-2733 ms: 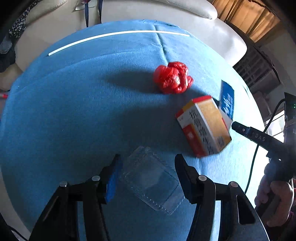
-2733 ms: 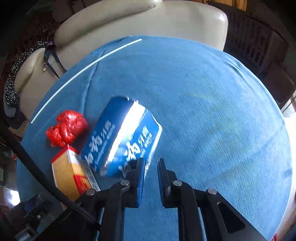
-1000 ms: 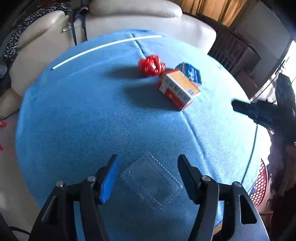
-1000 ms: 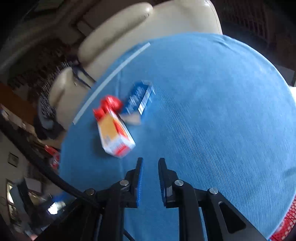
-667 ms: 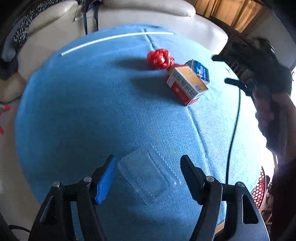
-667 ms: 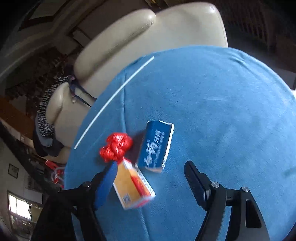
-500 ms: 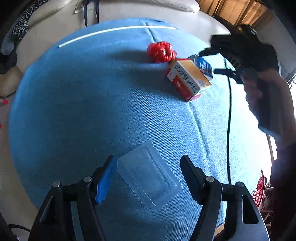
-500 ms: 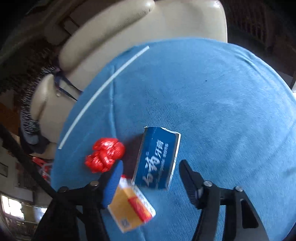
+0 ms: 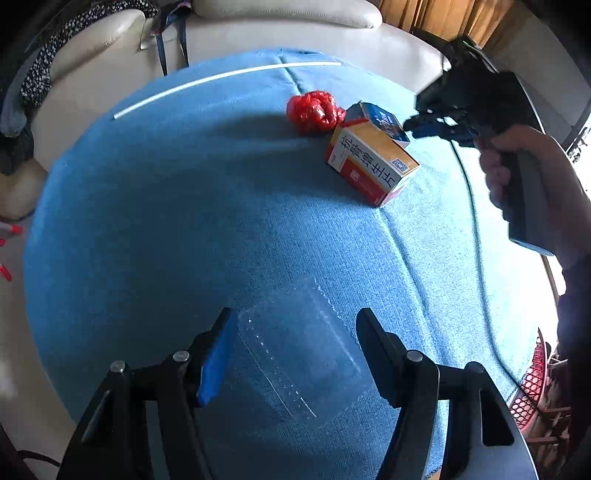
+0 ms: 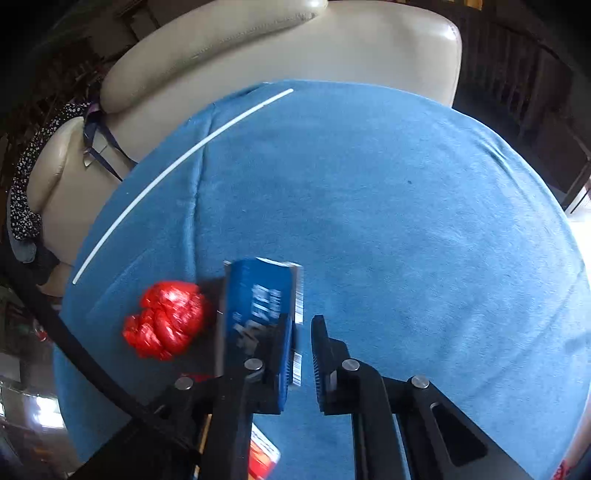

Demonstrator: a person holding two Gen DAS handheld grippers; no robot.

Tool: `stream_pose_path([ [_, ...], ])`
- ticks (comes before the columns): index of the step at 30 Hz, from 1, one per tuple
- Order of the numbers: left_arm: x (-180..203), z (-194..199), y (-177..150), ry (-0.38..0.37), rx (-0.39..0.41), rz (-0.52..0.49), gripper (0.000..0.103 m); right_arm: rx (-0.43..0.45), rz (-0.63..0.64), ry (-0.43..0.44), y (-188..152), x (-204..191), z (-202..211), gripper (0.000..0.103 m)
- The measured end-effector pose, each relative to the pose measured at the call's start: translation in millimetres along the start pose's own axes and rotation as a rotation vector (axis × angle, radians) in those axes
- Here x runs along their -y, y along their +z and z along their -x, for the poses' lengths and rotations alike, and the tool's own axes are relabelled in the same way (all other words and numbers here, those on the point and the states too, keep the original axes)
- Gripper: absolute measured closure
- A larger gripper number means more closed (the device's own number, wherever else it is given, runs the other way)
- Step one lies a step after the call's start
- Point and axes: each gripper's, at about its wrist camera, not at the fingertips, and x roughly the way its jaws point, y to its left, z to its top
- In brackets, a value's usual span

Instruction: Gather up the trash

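Observation:
On the blue cloth-covered table [image 9: 184,221], a clear plastic blister tray [image 9: 299,350] lies between the wide-open fingers of my left gripper [image 9: 293,325]. Farther back are a red crumpled bag [image 9: 314,110], an orange-and-red medicine box [image 9: 373,162] and a blue box [image 9: 380,118]. In the right wrist view my right gripper [image 10: 301,328] is nearly closed, its jaws a narrow gap apart at the right edge of the blue box [image 10: 258,295], with the red bag [image 10: 166,317] to the left. Whether it grips the box is unclear. The right gripper also shows in the left wrist view [image 9: 436,122].
A cream leather sofa [image 9: 258,33] stands behind the table. A white stick [image 9: 221,77] lies near the far edge. A red mesh basket [image 9: 532,384] sits below the table's right side. A black cable [image 9: 476,229] runs across the cloth on the right.
My right gripper has come down onto the blue box and its jaws have narrowed from wide open to a small gap. My left gripper stays open around the clear tray.

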Motion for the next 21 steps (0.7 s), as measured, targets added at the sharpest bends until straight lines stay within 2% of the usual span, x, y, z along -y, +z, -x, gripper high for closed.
stream_pose_path([
  [2, -2.0, 5.0, 0.7, -0.007, 0.012, 0.002, 0.035, -0.004, -0.049, 0.072, -0.6, 14.3, 4.6, 0.09],
  [5, -5.3, 14.9, 3.3, 0.007, 0.037, -0.001, 0.035, 0.015, -0.147, 0.199, 0.4, 30.1, 18.4, 0.083],
  [7, -8.0, 18.4, 7.2, 0.014, 0.054, 0.002, 0.035, 0.013, -0.145, 0.235, 2.7, 29.4, 24.5, 0.052],
  [8, -8.8, 18.2, 8.5, 0.017, 0.06, 0.001, 0.035, 0.01, -0.13, 0.232, 5.0, 24.6, 24.9, 0.02],
  [11, -12.1, 21.0, 11.8, 0.046, 0.089, -0.016, 0.035, 0.042, -0.072, 0.193, 10.9, 6.4, 23.2, 0.018],
  [13, -15.1, 22.5, 12.9, 0.062, 0.102, -0.023, 0.035, 0.02, -0.021, 0.129, 14.0, -9.5, 9.7, 0.021],
  [15, -18.4, 23.4, 14.6, 0.076, 0.112, -0.027, 0.035, -0.013, 0.031, 0.081, 16.0, -21.3, -3.0, 0.048],
  [16, -18.5, 22.2, 15.8, 0.085, 0.114, -0.032, 0.035, -0.046, 0.06, 0.045, 15.6, -28.1, -12.4, 0.051],
  [20, -21.5, 22.4, 18.8, 0.102, 0.117, -0.041, 0.035, -0.064, 0.093, -0.01, 16.4, -44.3, -28.9, 0.051],
  [21, -21.9, 23.1, 19.2, 0.099, 0.118, -0.04, 0.035, -0.071, 0.1, -0.025, 17.1, -46.2, -30.9, 0.049],
])
